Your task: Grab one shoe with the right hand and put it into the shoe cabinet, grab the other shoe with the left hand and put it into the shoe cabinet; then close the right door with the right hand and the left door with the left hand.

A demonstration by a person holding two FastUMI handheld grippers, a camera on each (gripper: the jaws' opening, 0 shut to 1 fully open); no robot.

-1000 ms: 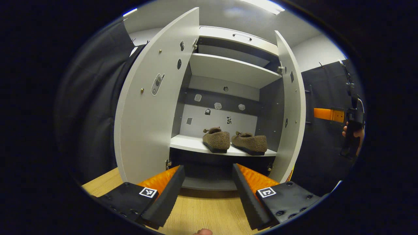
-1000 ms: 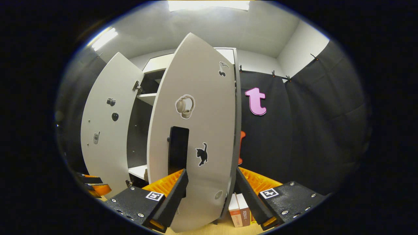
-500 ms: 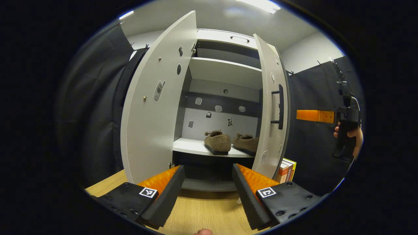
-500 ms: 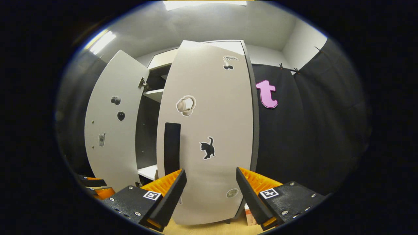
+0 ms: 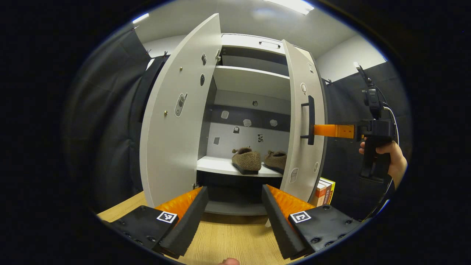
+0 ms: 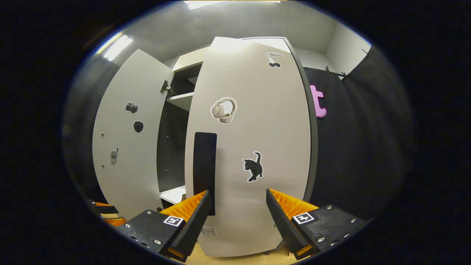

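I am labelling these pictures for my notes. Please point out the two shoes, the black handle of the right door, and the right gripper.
shoes (image 5: 247,160): left gripper view, the nearer shoe's fuzzy upper.
black handle (image 6: 205,162): right gripper view, middle of the bar.
right gripper (image 6: 237,206): right gripper view, midway between its fingertips.

Both views face the shoe cabinet, right nearer.

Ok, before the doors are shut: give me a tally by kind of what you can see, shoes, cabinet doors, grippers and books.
Shoes: 2, one brown shoe and the other shoe, both on the cabinet shelf
Cabinet doors: 2, left door, right door
Grippers: 2, left gripper, right gripper
Books: about 3, in a small stack of books
Total: about 9
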